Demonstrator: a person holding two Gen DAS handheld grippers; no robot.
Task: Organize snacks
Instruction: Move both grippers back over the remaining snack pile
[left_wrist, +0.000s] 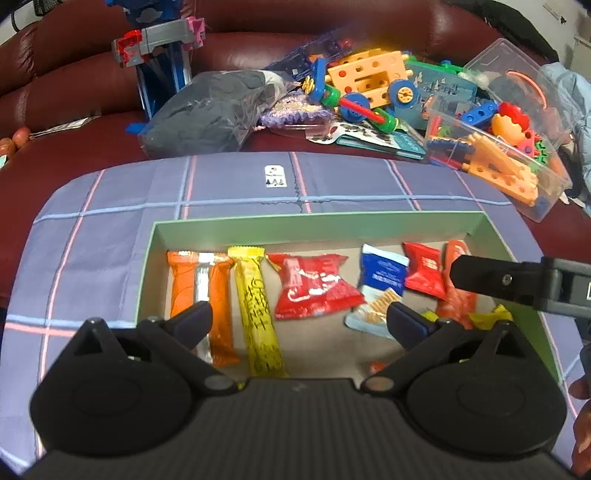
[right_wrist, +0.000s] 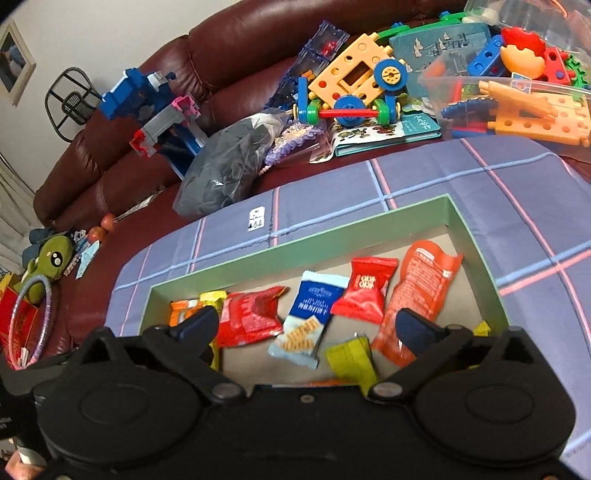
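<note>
A green-rimmed box lies on a purple checked cloth and holds several snack packets. From the left: an orange bar, a second orange bar, a yellow bar, a red packet, a blue cracker packet, a small red packet, a long orange packet and a yellow-green packet. My left gripper is open and empty above the box. My right gripper is open and empty; it shows at the right in the left wrist view.
The cloth covers a dark red leather sofa. Behind the box lie a grey bagged bundle, building toys, a clear toy bin and a teal book. A green plush sits far left.
</note>
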